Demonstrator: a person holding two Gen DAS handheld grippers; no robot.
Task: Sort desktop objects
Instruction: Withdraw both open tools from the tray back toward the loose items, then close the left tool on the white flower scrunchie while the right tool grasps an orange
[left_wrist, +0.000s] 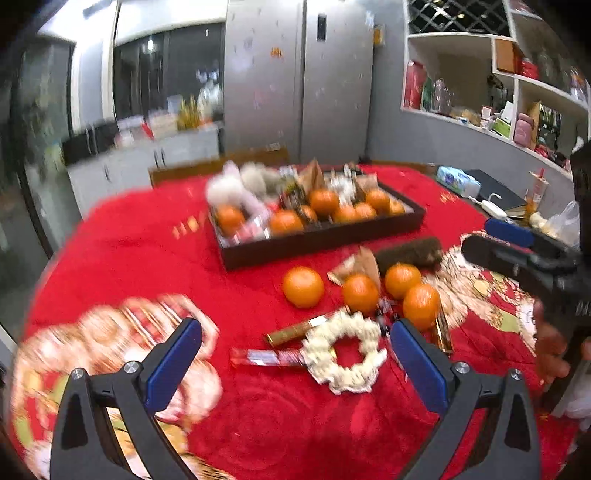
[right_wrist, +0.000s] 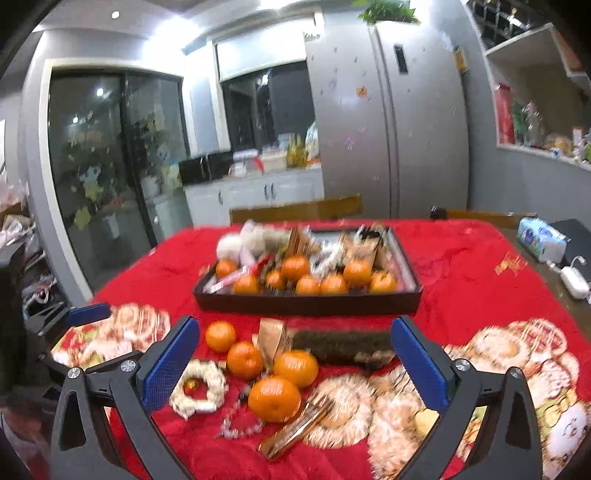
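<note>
Between our left gripper (left_wrist: 295, 354), wide open and empty, lies a white scrunchie (left_wrist: 341, 352); our right gripper (right_wrist: 295, 363) gapes empty over four loose oranges (right_wrist: 274, 398). Beyond, the tray (left_wrist: 317, 240) is partly filled; roughly half remains.

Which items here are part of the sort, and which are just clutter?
Job:
- four loose oranges
- white scrunchie
- gold tube
- dark brush
- tray
- left gripper and right gripper, both open

Lying about:
- tissue pack
- white charger
- fridge
</note>
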